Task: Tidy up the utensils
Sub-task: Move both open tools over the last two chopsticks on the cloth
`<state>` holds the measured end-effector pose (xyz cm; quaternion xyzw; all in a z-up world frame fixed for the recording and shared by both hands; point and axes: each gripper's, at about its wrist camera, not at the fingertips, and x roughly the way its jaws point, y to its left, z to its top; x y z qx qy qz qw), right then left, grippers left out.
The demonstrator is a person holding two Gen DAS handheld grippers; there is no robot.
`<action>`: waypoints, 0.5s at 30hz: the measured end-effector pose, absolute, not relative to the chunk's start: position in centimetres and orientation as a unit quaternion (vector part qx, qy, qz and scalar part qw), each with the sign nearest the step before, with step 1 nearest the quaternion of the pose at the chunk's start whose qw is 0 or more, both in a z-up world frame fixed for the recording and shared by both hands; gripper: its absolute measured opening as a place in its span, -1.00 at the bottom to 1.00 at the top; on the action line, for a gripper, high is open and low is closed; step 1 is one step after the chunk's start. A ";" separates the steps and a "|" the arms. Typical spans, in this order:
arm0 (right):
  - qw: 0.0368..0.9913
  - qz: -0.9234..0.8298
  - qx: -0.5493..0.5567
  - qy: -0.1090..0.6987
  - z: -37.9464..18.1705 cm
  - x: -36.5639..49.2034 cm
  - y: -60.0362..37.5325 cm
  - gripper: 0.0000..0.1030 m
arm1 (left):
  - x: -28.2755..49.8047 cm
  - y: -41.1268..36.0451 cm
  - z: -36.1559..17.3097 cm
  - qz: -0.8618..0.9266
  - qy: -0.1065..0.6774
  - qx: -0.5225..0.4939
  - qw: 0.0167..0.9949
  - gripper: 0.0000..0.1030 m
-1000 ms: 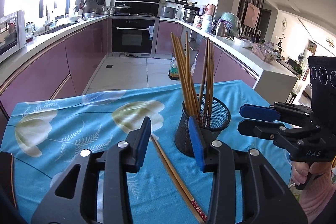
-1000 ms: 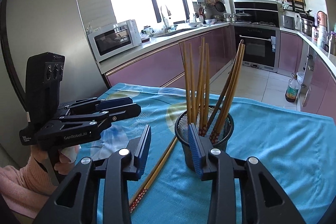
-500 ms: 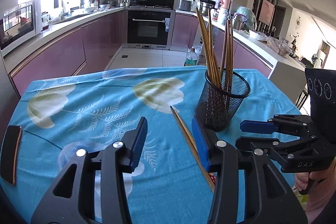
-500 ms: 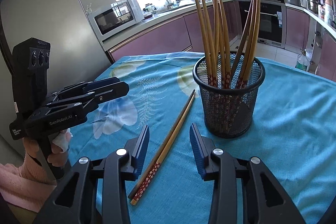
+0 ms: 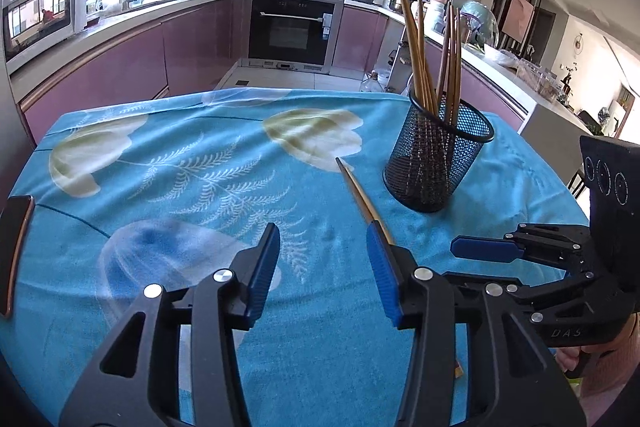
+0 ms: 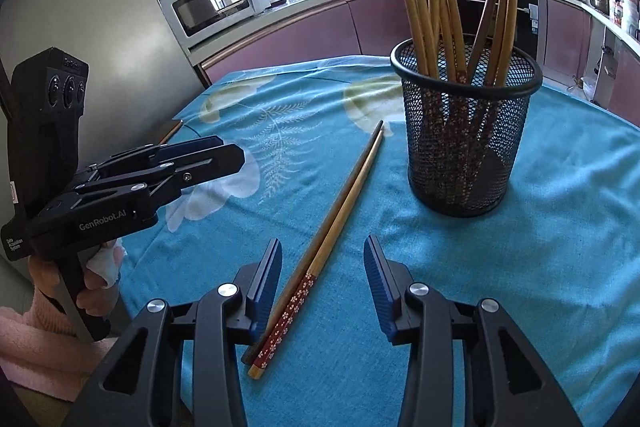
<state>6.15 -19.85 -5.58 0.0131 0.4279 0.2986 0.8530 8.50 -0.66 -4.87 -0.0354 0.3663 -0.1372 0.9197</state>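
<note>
A pair of wooden chopsticks [image 6: 340, 215] with red flowered ends lies on the blue flowered tablecloth [image 6: 540, 267], left of a black mesh cup [image 6: 464, 131] holding several upright chopsticks. My right gripper [image 6: 322, 247] hovers open over the pair's red ends, with the sticks showing between its fingers and untouched. My left gripper [image 5: 323, 239] is open over bare cloth. The lying chopsticks [image 5: 360, 195] run behind its right finger, and the mesh cup [image 5: 436, 155] stands further right. Each gripper shows in the other's view: right gripper [image 5: 460, 263], left gripper [image 6: 230, 151].
A dark flat object [image 5: 12, 247] lies at the table's left edge. The tablecloth drops off at the far edge toward the kitchen floor. A hand in a pink sleeve [image 6: 48, 307] holds the left gripper's handle. Kitchen counters and a microwave [image 6: 216, 3] stand beyond.
Both grippers have sunk toward the table and tipped further down. The cup and lying chopsticks now sit higher and farther ahead in both views. Both jaws stand slightly wider.
</note>
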 end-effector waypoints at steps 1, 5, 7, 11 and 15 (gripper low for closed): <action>0.852 0.298 0.011 0.430 -5.7 6.1 -19.7 -0.21 | 8.5 -0.6 -5.1 -0.137 0.369 -0.037 0.919 -0.13; 0.850 0.295 0.006 0.437 -6.4 6.0 -19.3 -0.21 | 8.4 -0.3 -5.6 -0.135 0.374 -0.041 0.917 -0.13; 0.851 0.290 -0.001 0.438 -6.6 5.8 -19.1 -0.21 | 8.3 -0.2 -5.8 -0.135 0.376 -0.043 0.916 -0.13; 0.852 0.281 -0.013 0.442 -7.1 5.8 -18.6 -0.21 | 8.3 -0.1 -6.4 -0.135 0.381 -0.046 0.913 -0.13; 0.853 0.271 -0.022 0.446 -7.6 5.7 -18.3 -0.22 | 8.2 -0.3 -6.9 -0.139 0.386 -0.047 0.911 -0.13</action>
